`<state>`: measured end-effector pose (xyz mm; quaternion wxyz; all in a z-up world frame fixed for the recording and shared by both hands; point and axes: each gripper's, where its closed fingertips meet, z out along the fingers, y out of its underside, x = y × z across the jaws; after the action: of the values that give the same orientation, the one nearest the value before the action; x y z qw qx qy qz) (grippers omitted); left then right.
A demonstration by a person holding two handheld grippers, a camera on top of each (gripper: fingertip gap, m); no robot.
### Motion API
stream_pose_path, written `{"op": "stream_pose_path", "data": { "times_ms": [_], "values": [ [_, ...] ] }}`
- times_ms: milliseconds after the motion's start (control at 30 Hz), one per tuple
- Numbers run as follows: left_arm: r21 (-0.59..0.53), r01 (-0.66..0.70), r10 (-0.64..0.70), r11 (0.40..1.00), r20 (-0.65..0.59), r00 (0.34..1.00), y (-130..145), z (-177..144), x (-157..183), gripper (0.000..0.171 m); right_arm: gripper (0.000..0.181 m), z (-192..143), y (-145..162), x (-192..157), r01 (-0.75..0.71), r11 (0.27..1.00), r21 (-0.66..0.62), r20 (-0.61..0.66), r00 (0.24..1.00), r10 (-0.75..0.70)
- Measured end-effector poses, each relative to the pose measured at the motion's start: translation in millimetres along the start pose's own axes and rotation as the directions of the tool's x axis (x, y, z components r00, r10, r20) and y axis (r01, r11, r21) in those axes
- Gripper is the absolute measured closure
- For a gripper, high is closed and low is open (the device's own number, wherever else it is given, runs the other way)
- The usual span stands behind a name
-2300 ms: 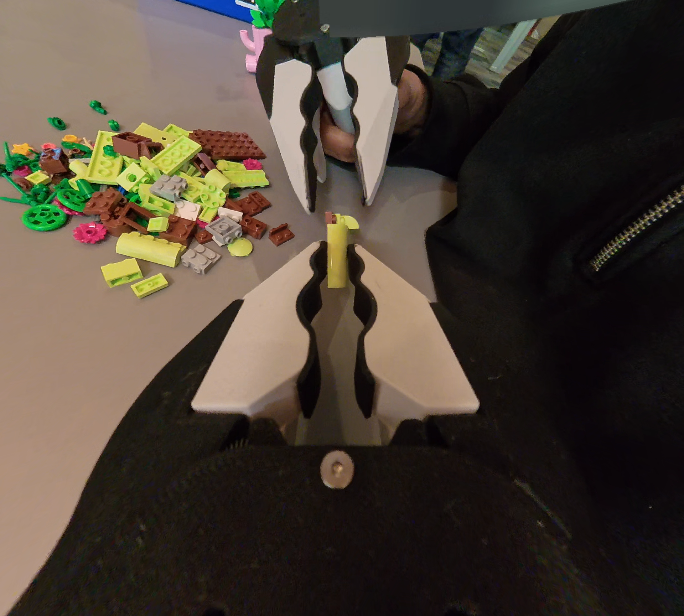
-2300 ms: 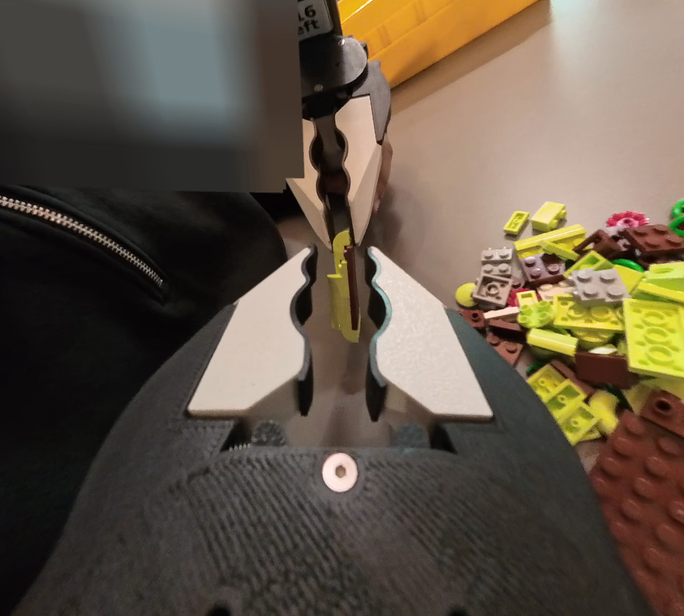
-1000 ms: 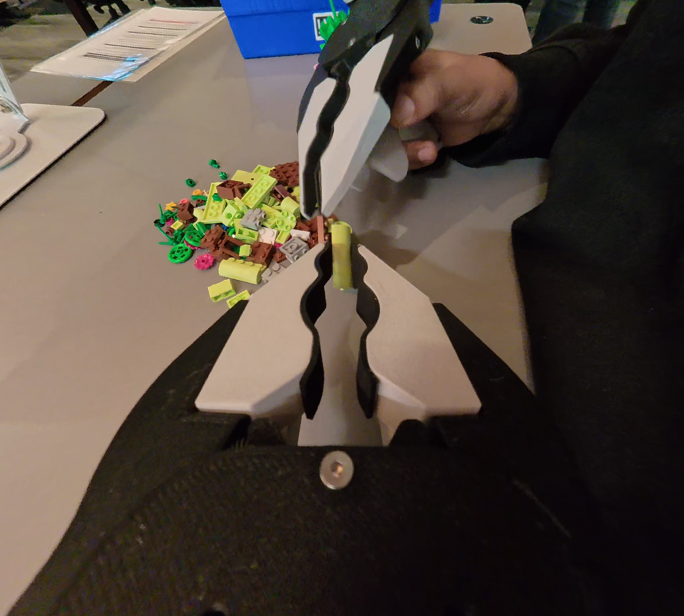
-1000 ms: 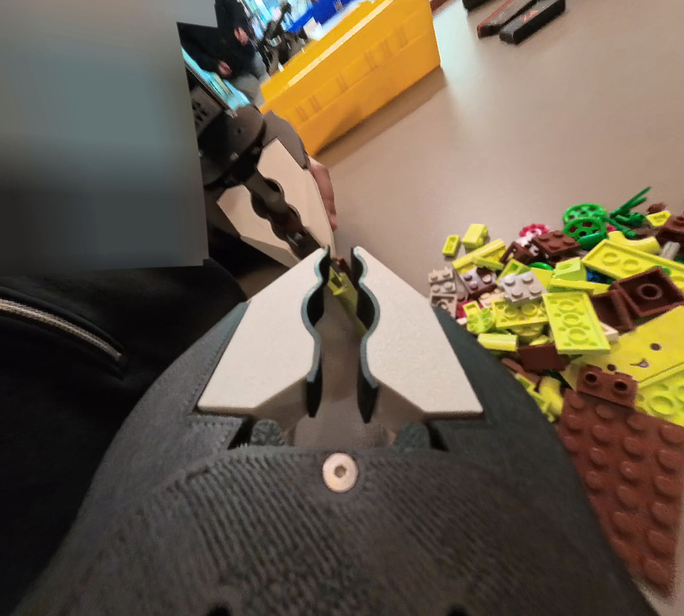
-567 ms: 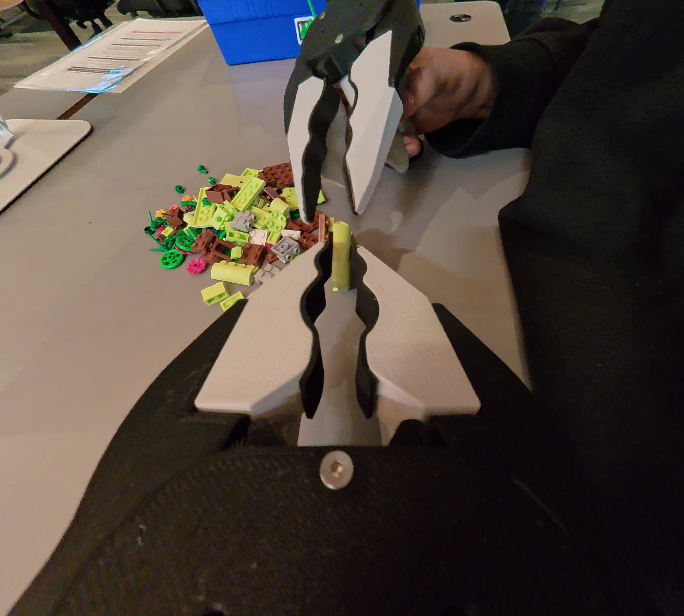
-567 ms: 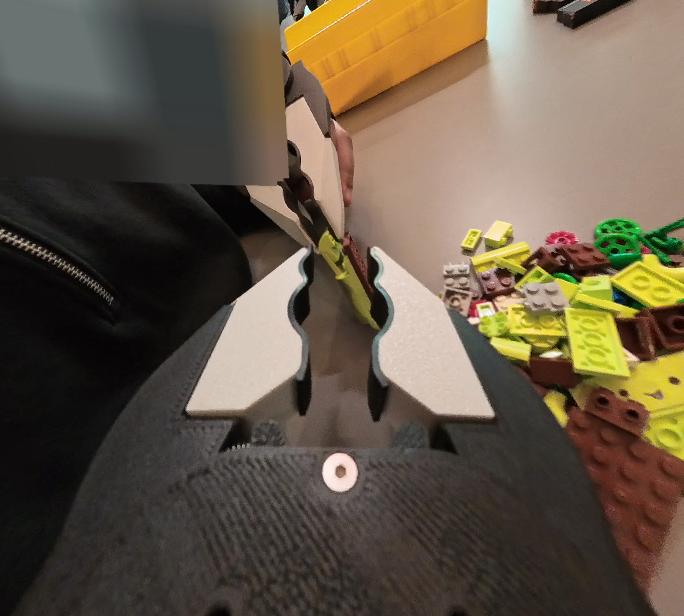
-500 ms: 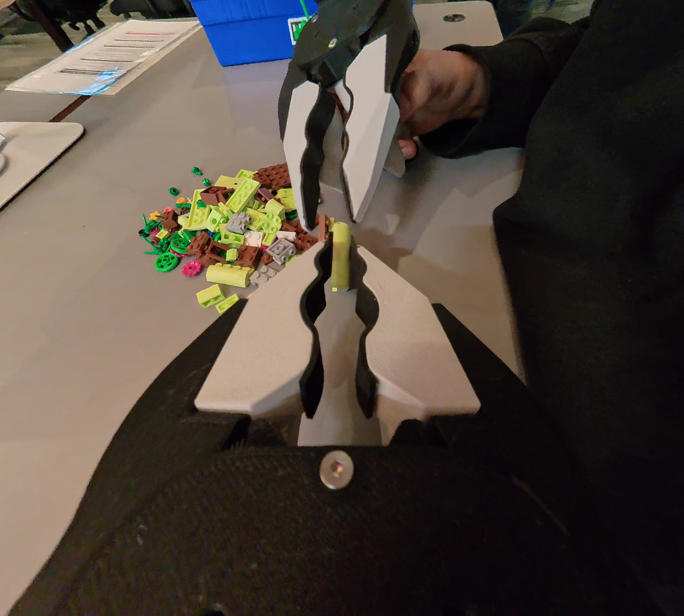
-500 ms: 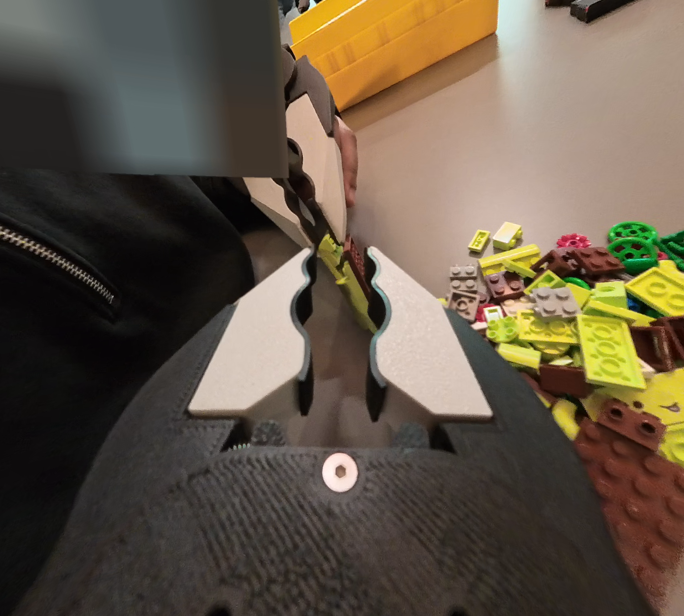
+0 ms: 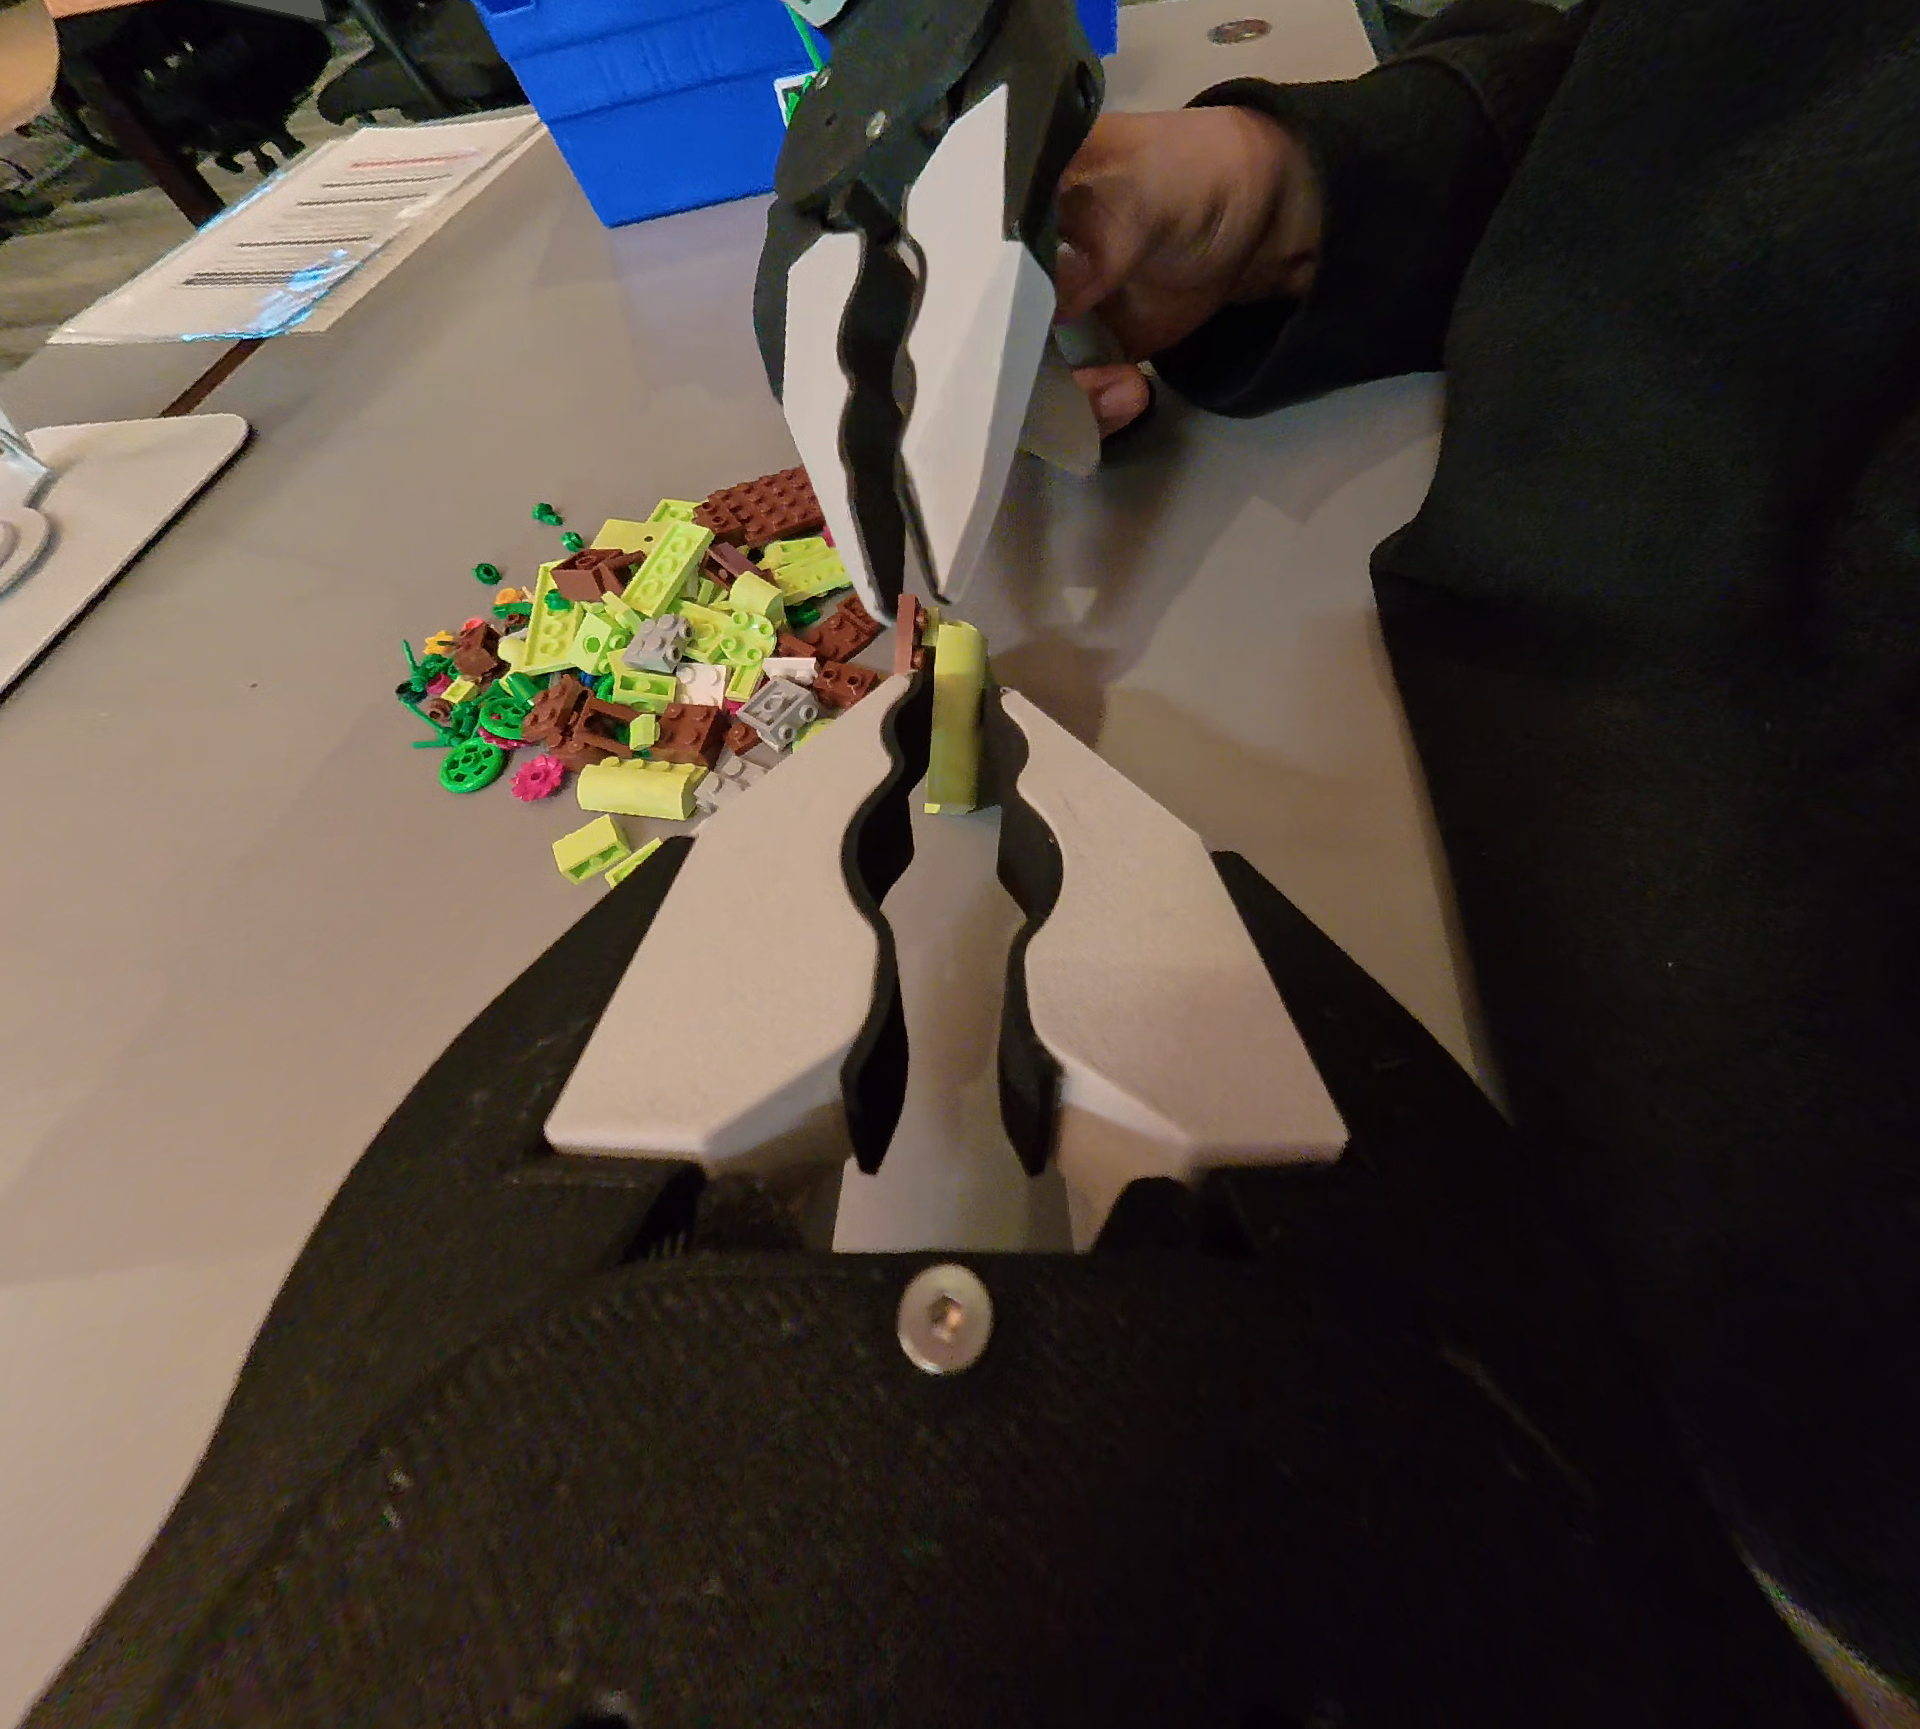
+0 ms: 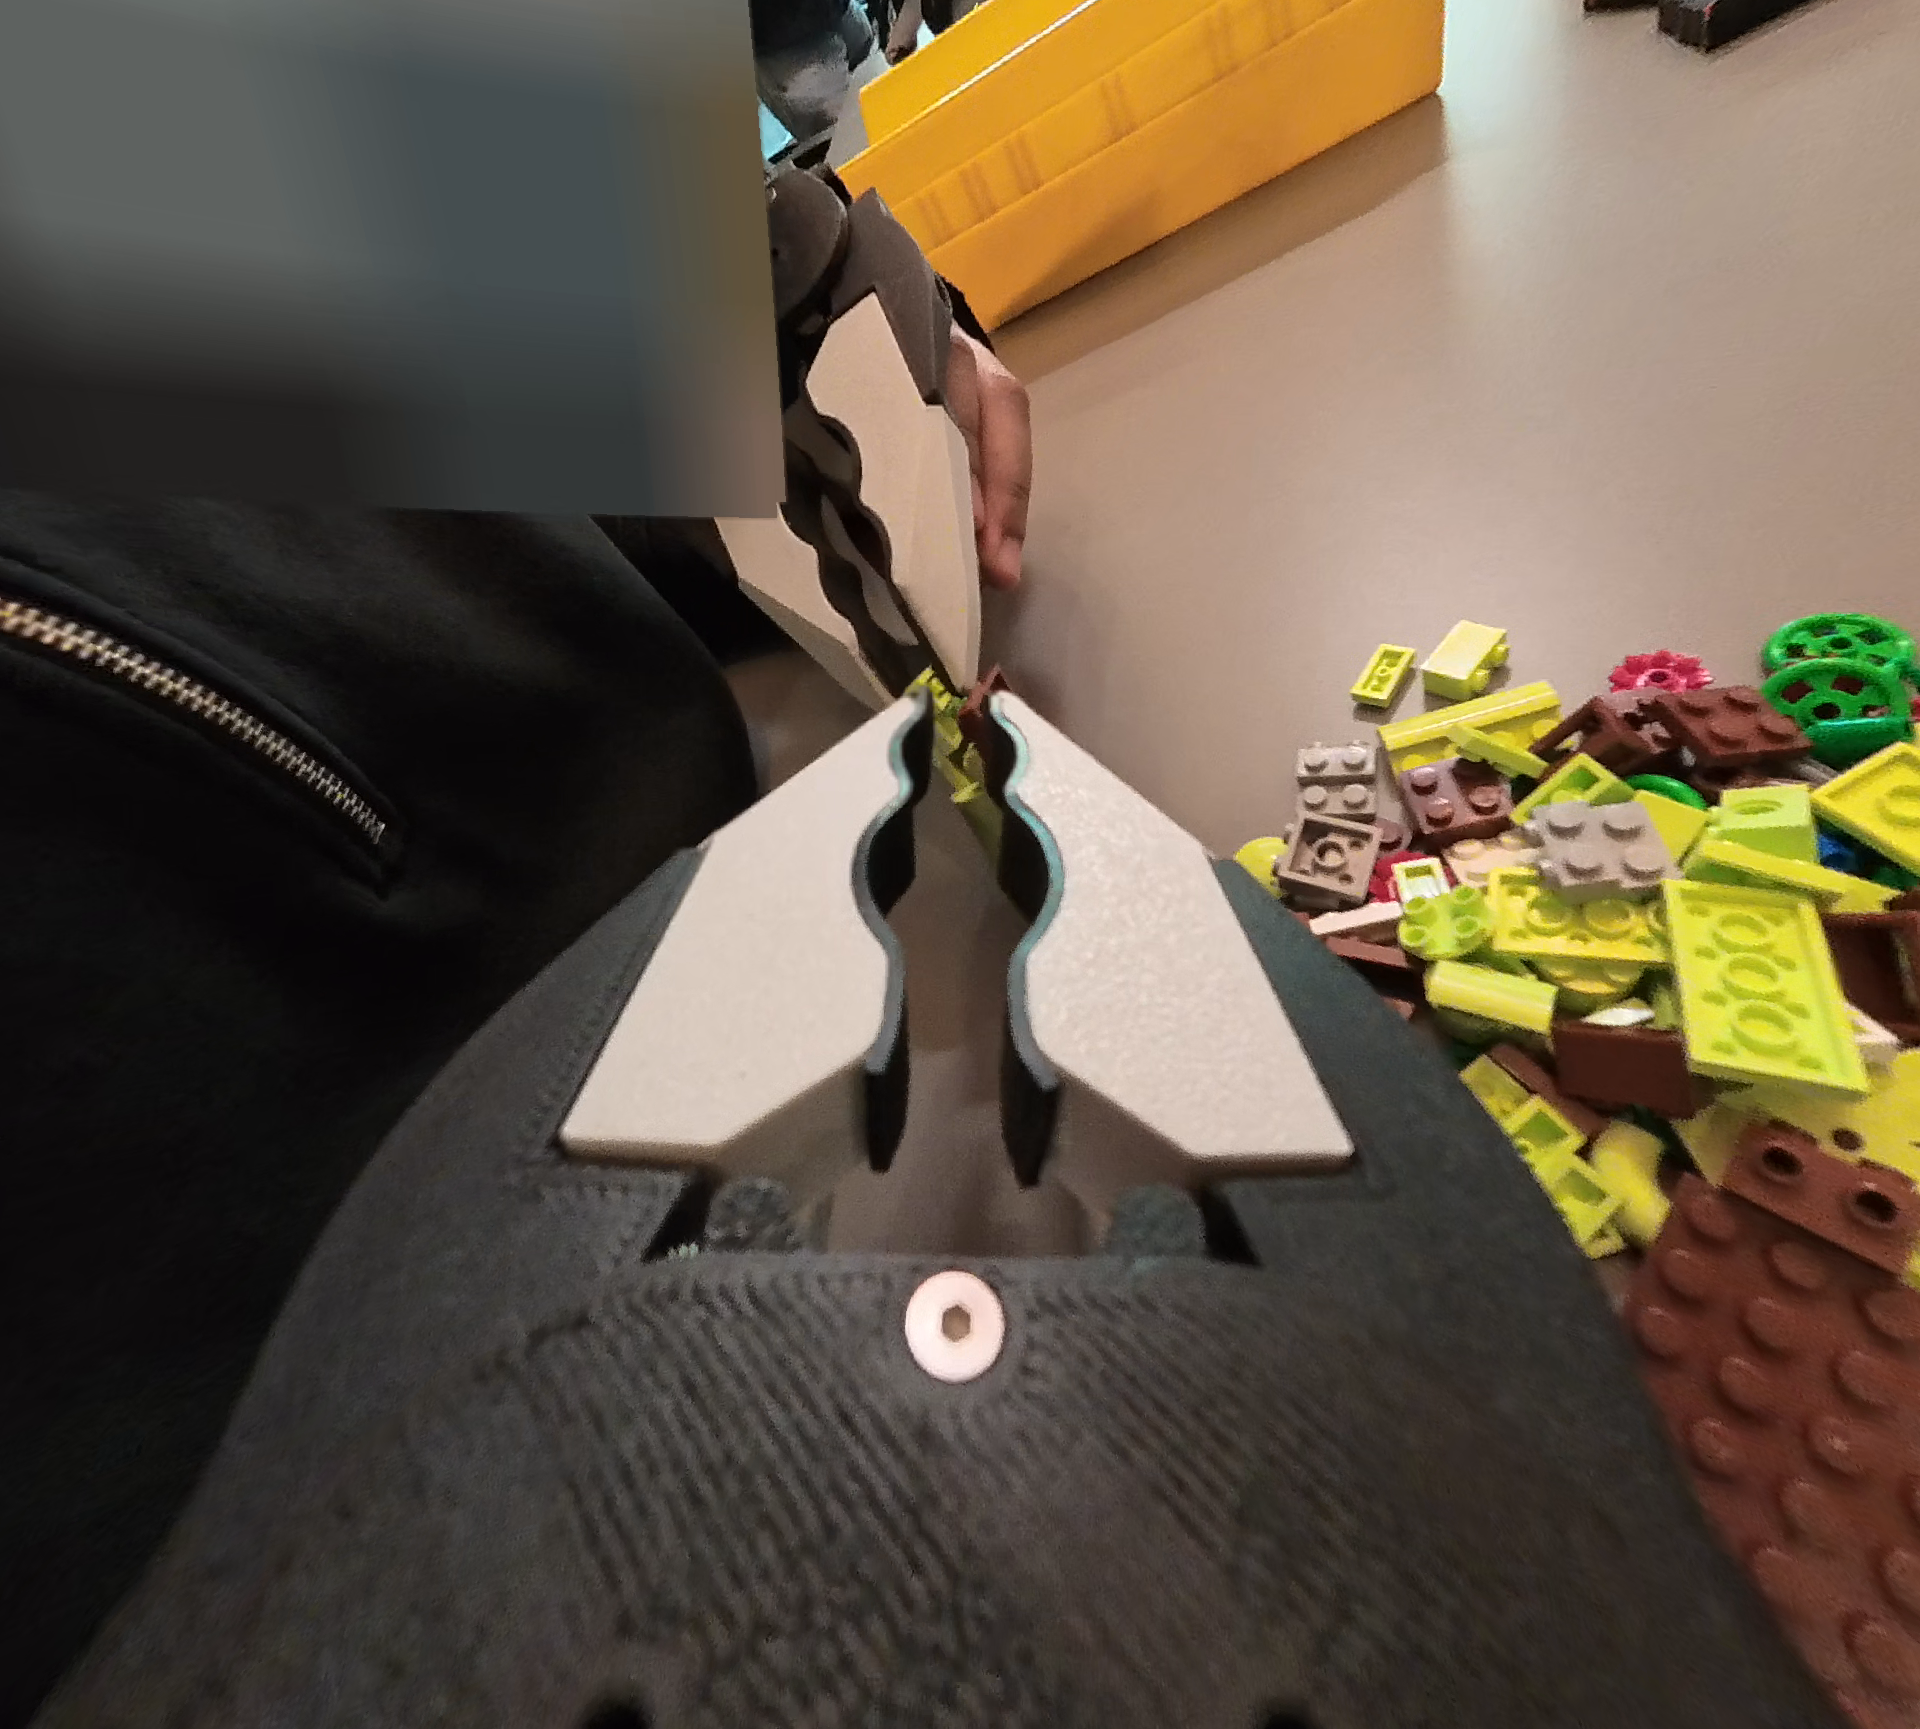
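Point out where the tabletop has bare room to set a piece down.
Bare table lies left of the brick pile, and between the pile and the blue bin. In the right wrist view, it is bare between the pile and the yellow bin. Crowded: the pile and where both grippers meet.

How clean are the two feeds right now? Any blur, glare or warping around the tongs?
Left wrist view: sharp at the lime brick in the left tongs; soft glare on the table; wide-angle bending at the edges. Right wrist view: brick pile and brown plate blurred, right tongs fairly sharp, a mosaic patch upper left.
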<state>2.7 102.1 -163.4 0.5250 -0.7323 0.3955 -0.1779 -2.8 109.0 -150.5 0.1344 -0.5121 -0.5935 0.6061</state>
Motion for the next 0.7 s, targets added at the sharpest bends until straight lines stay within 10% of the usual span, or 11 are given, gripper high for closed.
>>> {"op": "stream_pose_path", "data": {
  "times_ms": [467, 700],
  "values": [
    [0.028, -0.022, 0.022, 0.999, 0.002, 1.000, -4, 0, 3, 0.165, 0.178, 2, 5, 2, 0.355, 0.930, -0.098, -0.168, 0.915, -0.367],
    [0.138, 0.095, -0.107, 0.986, 0.076, 0.991, -16, -11, -18, 0.149, 0.179, -2, -2, 11, 0.318, 0.946, -0.053, -0.231, 0.918, -0.322]
  ]
}}
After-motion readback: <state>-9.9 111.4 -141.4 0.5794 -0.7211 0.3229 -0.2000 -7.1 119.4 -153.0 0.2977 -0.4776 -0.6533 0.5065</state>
